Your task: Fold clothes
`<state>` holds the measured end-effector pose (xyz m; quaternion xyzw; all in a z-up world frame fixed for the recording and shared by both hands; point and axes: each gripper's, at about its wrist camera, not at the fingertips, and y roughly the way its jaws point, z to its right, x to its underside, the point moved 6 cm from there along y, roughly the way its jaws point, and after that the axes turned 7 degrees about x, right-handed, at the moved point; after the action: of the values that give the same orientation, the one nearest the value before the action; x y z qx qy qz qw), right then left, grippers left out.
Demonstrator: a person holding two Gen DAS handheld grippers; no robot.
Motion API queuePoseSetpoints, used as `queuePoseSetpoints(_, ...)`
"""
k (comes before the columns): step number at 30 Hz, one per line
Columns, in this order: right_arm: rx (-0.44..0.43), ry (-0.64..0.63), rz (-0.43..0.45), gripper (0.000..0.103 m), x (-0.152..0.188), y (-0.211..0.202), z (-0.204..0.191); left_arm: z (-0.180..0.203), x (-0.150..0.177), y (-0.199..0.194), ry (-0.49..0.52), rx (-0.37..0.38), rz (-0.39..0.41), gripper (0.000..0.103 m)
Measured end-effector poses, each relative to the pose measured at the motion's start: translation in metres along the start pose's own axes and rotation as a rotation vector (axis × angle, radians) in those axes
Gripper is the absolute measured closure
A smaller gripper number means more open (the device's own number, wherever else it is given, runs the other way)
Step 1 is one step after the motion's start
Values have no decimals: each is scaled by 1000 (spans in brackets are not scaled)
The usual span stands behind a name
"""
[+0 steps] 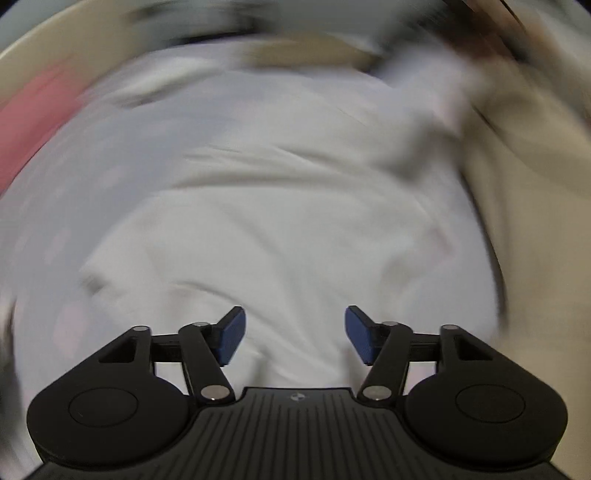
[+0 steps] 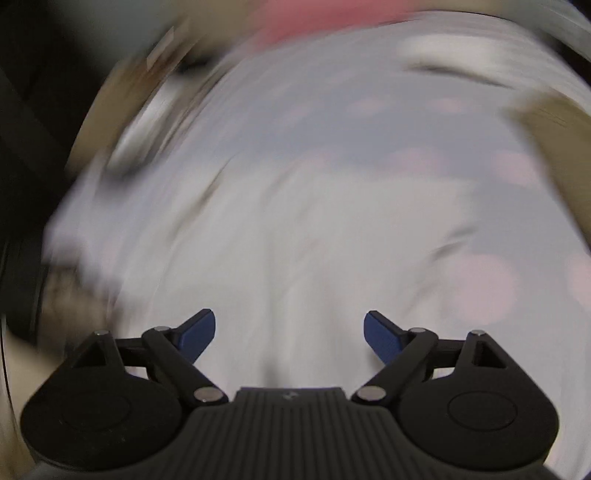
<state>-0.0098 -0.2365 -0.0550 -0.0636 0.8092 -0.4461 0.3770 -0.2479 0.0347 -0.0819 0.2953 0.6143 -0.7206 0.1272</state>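
A white garment point(image 1: 288, 206) lies spread and creased over a pale cloth with faint pink dots point(image 1: 55, 229); both views are blurred by motion. My left gripper point(image 1: 294, 334) hangs above the garment, its blue pads point(image 1: 232, 338) wide apart with nothing between them. In the right wrist view the same white garment point(image 2: 258, 251) fills the lower middle, with the dotted cloth point(image 2: 480, 280) to its right. My right gripper point(image 2: 289, 334) is also open above the fabric, blue pads point(image 2: 382, 341) spread and nothing held.
A pink item point(image 1: 33, 122) sits at the left edge of the left wrist view and shows again as a pink item point(image 2: 314, 18) at the top of the right. Beige surface point(image 1: 535, 229) borders the cloth on the right. A dark area point(image 2: 26, 110) lies at the left.
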Motion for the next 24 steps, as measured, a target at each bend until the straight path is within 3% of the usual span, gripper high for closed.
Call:
queuePoseSetpoints(3,12,323,99,14,-28,5,56,-61,-6,-3,-306,-106,84,37)
queuePoseSetpoints(5,8,458,94,14,-41,23,77,-98,-9,6,-496,-171,116,38)
queuePoseSetpoints(8,-9,609,52,14,-57,55,95,-139,-16,26,-699,-185,136,42)
queuePoseSetpoints(10,-14,680,28,14,-67,74,102,-153,-24,40,-735,-201,123,44)
queuePoseSetpoints(15,10,619,8,14,-75,90,101,-170,-33,65,-812,-201,122,45)
queuePoseSetpoints(19,-118,559,3,14,-70,111,95,-172,-30,83,-825,-159,122,45)
queuePoseSetpoints(22,-61,447,-16,14,-67,118,93,-172,-30,91,-777,-171,134,45)
queuePoseSetpoints(24,-38,408,-16,15,-67,119,94,-173,-28,95,-768,-130,178,53)
